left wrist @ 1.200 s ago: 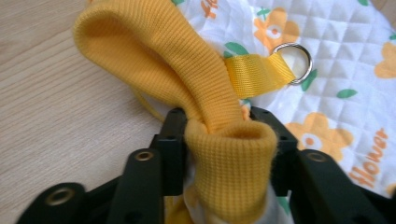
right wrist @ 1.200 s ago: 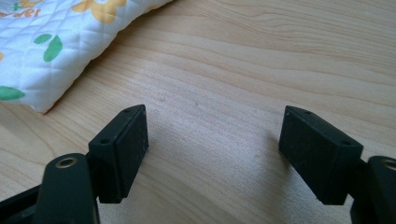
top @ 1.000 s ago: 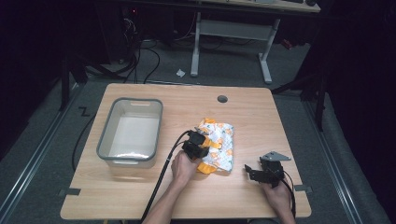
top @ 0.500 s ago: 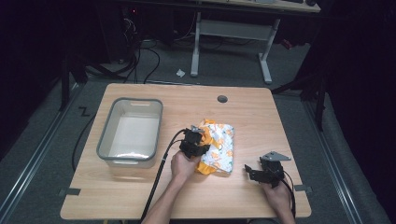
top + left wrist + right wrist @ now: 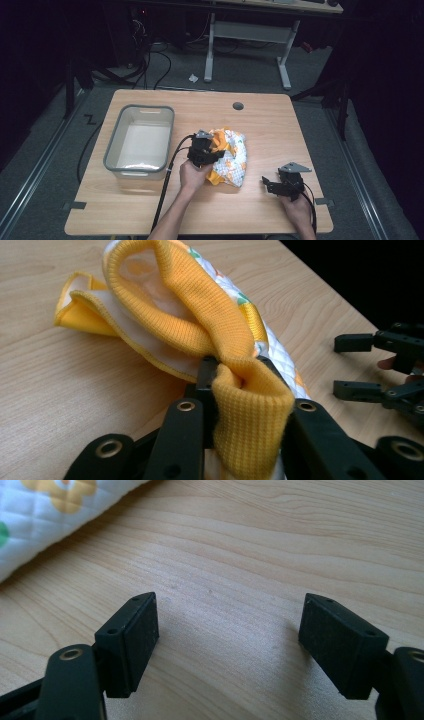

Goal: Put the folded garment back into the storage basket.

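Wooden table point(image 5: 280, 125) is carrying everything. Nearest, the right gripper point(image 5: 227, 645) is resting with jaws spread, holding nothing. Beyond, the left gripper point(image 5: 240, 371) is pinching the yellow ribbed edge of the quilted cloth point(image 5: 200, 315), just closed on it, so the grasp looks made. Moving it is probably remaining; farther left, the grey tub point(image 5: 141, 141) is standing unobstructed.

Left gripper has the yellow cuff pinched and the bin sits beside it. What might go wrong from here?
1. The left gripper grips only the ribbed yellow cuff; most of the quilted garment lies on the table, so the fabric may slip out when lifted.
2. Hanging cloth could drag or catch on the rim of the grey bin.
3. The right gripper stands open and apart from the cloth, giving no support.
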Tool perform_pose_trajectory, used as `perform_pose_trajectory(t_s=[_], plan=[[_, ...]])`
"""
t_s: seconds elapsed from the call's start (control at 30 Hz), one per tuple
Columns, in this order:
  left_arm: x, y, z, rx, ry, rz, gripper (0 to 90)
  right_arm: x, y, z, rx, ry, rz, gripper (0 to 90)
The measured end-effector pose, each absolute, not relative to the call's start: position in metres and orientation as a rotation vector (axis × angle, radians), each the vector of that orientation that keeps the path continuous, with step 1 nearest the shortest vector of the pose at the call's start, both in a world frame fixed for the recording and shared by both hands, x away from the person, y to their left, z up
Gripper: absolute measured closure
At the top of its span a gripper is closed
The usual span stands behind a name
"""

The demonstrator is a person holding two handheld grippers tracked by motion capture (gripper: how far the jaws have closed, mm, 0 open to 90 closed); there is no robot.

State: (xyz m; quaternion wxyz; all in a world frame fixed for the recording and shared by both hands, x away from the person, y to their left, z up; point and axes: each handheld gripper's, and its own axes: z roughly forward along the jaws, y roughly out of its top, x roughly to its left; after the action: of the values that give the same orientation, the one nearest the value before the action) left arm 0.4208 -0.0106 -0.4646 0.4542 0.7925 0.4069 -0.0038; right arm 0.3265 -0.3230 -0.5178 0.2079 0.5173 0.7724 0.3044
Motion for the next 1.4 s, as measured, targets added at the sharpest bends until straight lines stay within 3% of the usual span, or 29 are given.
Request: perform_pose_trajectory(t_s=[0.27,0.73,1.4], plan=[[0.418,0.003,-0.452,1.888,0.986,-0.050,77.0,0.326,-0.323,-0.518,1.440,2.150,0.848,24.3],[0.412,0.020,-0.437,1.879,0.977,-0.001,77.0,0.326,-0.323,-0.518,1.440,2.150,0.848,24.3],[0.405,0.046,-0.398,1.908,0.933,0.145,77.0,0.327,-0.323,-0.518,1.440,2.150,0.848,24.3]])
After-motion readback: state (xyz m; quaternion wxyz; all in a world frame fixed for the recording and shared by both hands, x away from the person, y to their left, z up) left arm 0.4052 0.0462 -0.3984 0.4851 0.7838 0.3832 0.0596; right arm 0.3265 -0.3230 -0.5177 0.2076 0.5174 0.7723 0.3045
